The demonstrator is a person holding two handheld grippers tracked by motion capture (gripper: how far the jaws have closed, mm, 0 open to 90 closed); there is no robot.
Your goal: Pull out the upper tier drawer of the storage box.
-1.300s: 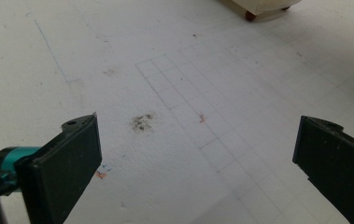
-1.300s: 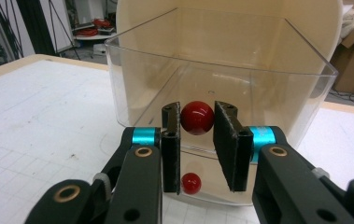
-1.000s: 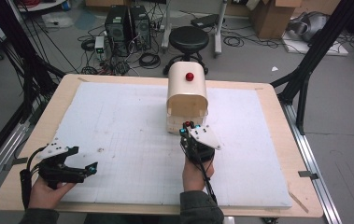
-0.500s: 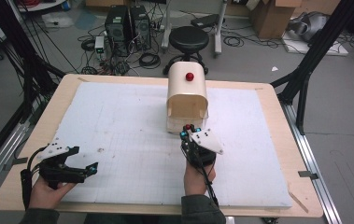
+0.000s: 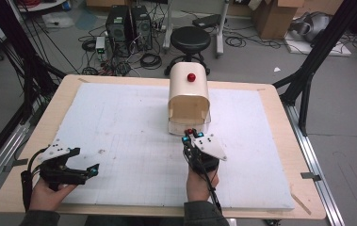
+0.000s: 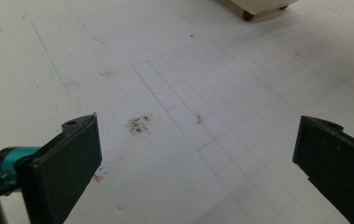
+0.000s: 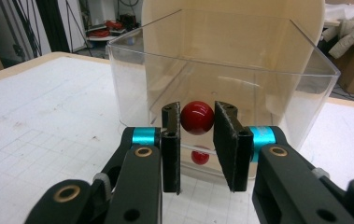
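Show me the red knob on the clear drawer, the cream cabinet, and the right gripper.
red knob (image 7: pixel 196 117), right gripper view, its front face.
cream cabinet (image 5: pixel 188 89), high view, its curved top.
right gripper (image 7: pixel 197 122), right gripper view, between its fingertips.

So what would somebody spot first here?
Probably the red knob squeezed between the right tongs, on the front of a clear drawer that slides out of a cream box mid-table. The left tongs rest open at the table's near left.
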